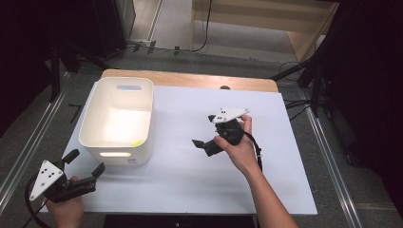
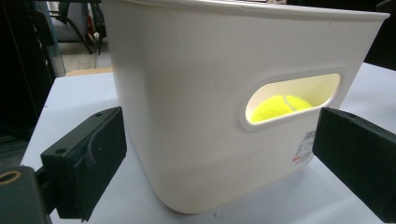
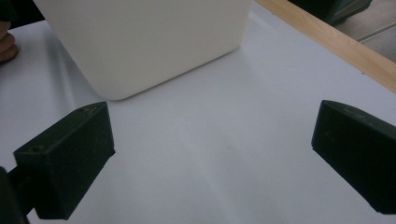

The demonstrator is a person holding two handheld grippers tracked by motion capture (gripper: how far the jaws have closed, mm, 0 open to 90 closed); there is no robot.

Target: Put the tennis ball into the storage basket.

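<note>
While the ball (image 2: 279,107) lay inside the bin (image 1: 119,121), showing through its handle slot, both claws stood apart and empty. The left gripper (image 1: 84,164) faced that slot; the right gripper (image 1: 203,131) hovered mid-table. A clean step meant lifting away without nudging the bin.

The bin (image 1: 118,124) stands on the left half of the surface (image 1: 190,175), toward its far edge. Inside the bin, against its near wall, lies a ball (image 2: 276,107), seen through the handle slot in that wall. The left claw (image 1: 85,162) sits at the near left corner of the surface, just before the bin. The right claw (image 1: 204,130) hangs over the middle of the surface, right of the bin and apart from it.
</note>
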